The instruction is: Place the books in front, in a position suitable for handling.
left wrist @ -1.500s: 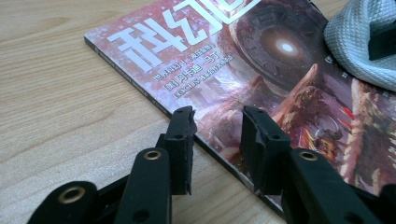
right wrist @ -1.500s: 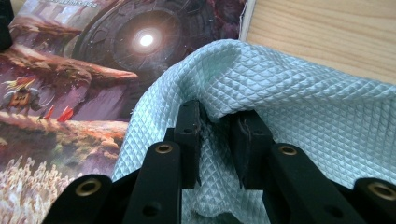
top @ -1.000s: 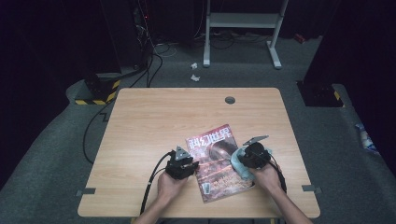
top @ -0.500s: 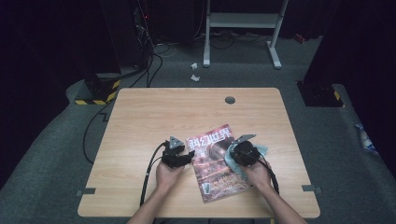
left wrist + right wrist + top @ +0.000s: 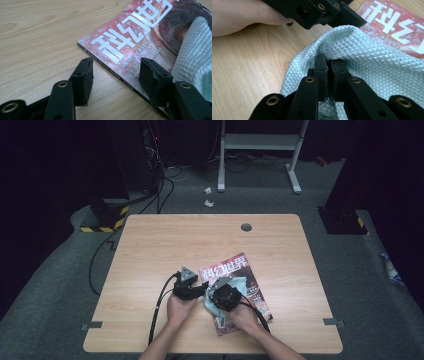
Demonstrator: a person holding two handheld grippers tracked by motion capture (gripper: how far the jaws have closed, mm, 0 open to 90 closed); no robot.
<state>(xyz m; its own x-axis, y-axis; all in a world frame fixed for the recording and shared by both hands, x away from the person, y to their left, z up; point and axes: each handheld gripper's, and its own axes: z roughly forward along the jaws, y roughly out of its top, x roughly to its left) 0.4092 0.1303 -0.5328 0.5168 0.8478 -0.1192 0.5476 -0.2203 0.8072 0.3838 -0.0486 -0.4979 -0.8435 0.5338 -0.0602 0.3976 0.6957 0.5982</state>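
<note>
A red magazine (image 5: 240, 275) with white characters lies on the wooden table (image 5: 170, 245), right of centre near the front. A pale green waffle-weave cloth (image 5: 372, 55) rests on the cover (image 5: 135, 37) and spills onto the wood. My right gripper (image 5: 328, 66) is shut on a fold of that cloth (image 5: 235, 284). My left gripper (image 5: 115, 72) stands open, low over the magazine's spine edge, one jaw above the wood and the other above the cover. The cloth (image 5: 197, 60) lies just right of it. In the high view the left gripper (image 5: 201, 289) almost touches the right gripper (image 5: 216, 295).
A dark round grommet (image 5: 246, 227) sits near the table's far edge. Black cables (image 5: 157, 312) trail from the grippers toward the front edge. Bare wood spreads to the left and back. A white frame (image 5: 260, 150) stands on the floor beyond the table.
Both hands have shifted left along the magazine, the right gripper dragging the cloth with it from the cover's right side toward its left edge.
</note>
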